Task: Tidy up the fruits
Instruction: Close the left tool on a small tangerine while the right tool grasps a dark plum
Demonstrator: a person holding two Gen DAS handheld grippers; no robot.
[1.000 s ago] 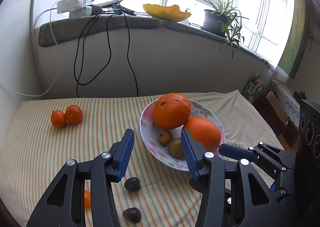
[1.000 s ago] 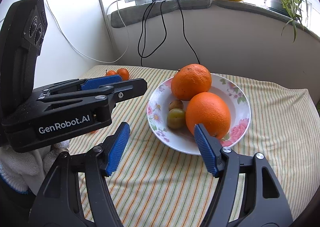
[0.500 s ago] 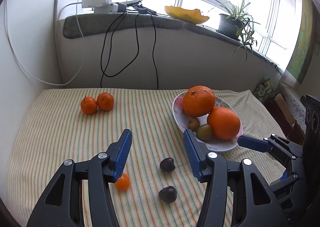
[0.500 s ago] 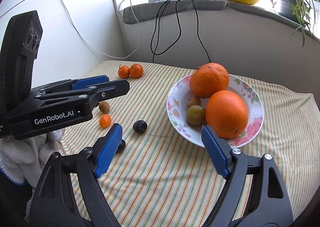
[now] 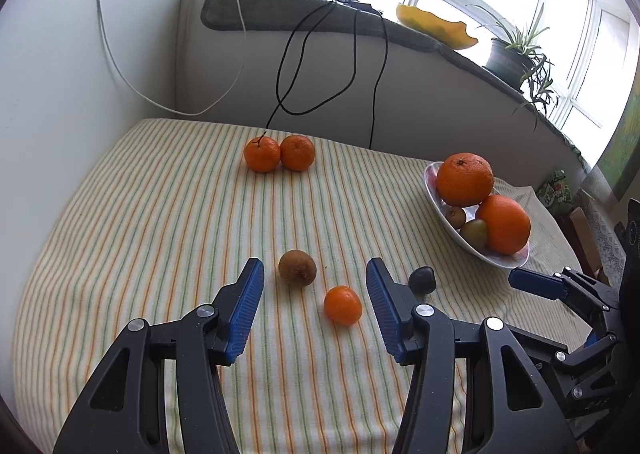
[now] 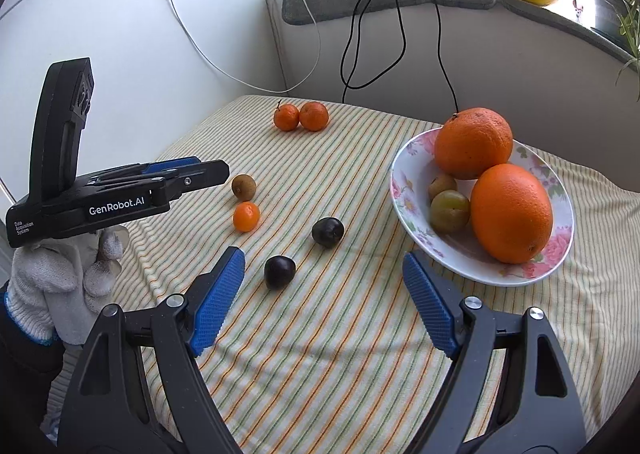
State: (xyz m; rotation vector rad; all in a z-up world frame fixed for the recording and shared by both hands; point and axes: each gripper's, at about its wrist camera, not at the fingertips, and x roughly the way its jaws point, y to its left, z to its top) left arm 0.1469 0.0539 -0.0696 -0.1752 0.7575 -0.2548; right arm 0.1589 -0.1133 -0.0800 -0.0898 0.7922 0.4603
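Observation:
A floral bowl (image 6: 406, 190) holds two big oranges (image 6: 510, 212) and two small greenish-brown fruits (image 6: 449, 211); it also shows in the left wrist view (image 5: 436, 190). On the striped cloth lie a brown kiwi (image 5: 297, 267), a small orange (image 5: 343, 305), two dark plums (image 6: 327, 231) (image 6: 279, 271) and two tangerines (image 5: 279, 153). My left gripper (image 5: 315, 300) is open and empty, above the cloth with the kiwi and small orange ahead between its fingers. My right gripper (image 6: 324, 300) is open and empty, just behind the plums.
The table (image 5: 140, 214) stands in a corner against white walls. Black and white cables (image 5: 320, 54) hang from a sill with a power strip, a yellow dish (image 5: 436, 24) and a potted plant (image 5: 516, 54). Clutter lies off the table's right edge.
Both grippers have swung left and pulled back from the bowl. The kiwi, small orange and plums now lie ahead of them. Both stayed open.

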